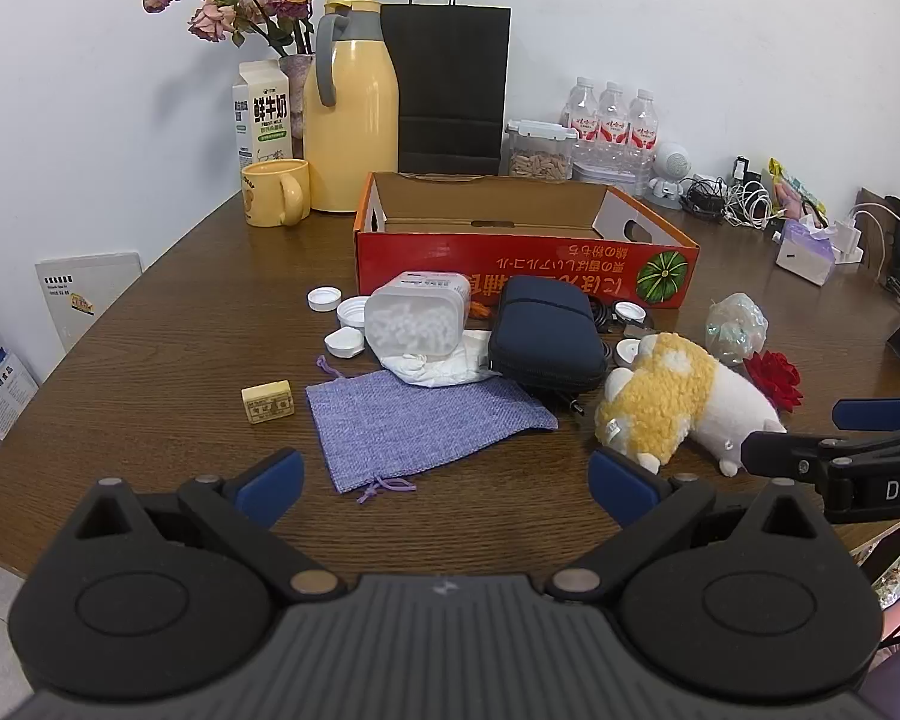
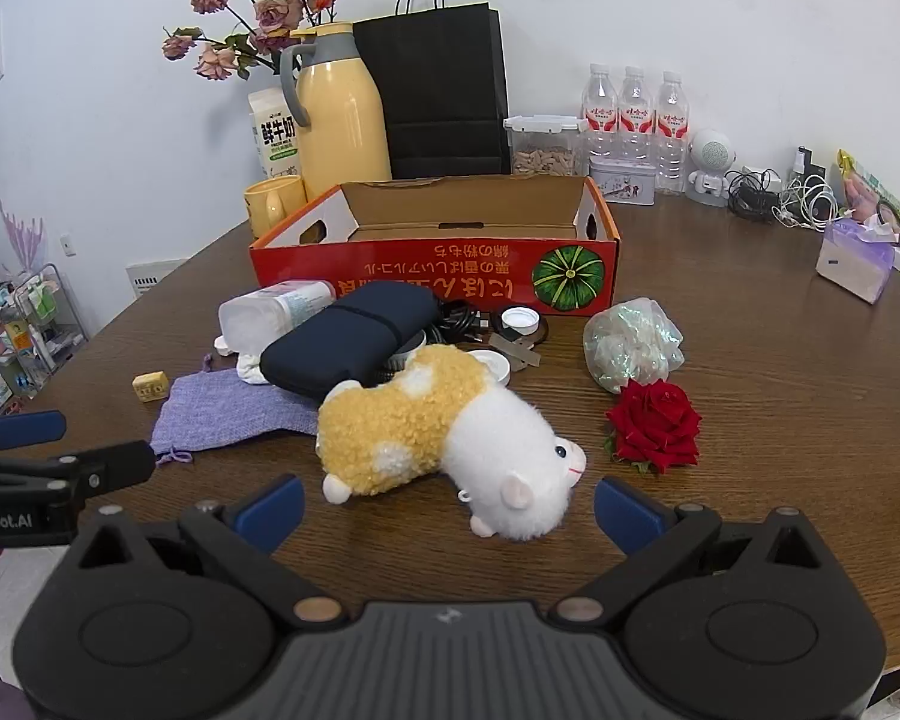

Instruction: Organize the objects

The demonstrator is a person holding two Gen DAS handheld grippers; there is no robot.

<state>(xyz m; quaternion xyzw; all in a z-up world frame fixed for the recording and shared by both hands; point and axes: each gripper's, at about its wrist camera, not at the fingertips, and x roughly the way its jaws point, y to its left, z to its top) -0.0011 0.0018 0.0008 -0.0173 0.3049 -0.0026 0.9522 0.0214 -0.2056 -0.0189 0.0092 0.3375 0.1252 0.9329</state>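
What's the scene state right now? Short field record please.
box: red cardboard box, open top, looks empty
loose items: plush toy, navy case, purple pouch, red rose, white bottle on its side
left gripper: jaws open, nothing between them
right gripper: jaws open, plush toy just ahead
surface: wooden table

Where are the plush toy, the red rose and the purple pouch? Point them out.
plush toy (image 2: 450, 438), right wrist view, on its body.
red rose (image 2: 654, 423), right wrist view, on the bloom.
purple pouch (image 1: 414, 420), left wrist view, on the cloth's middle.
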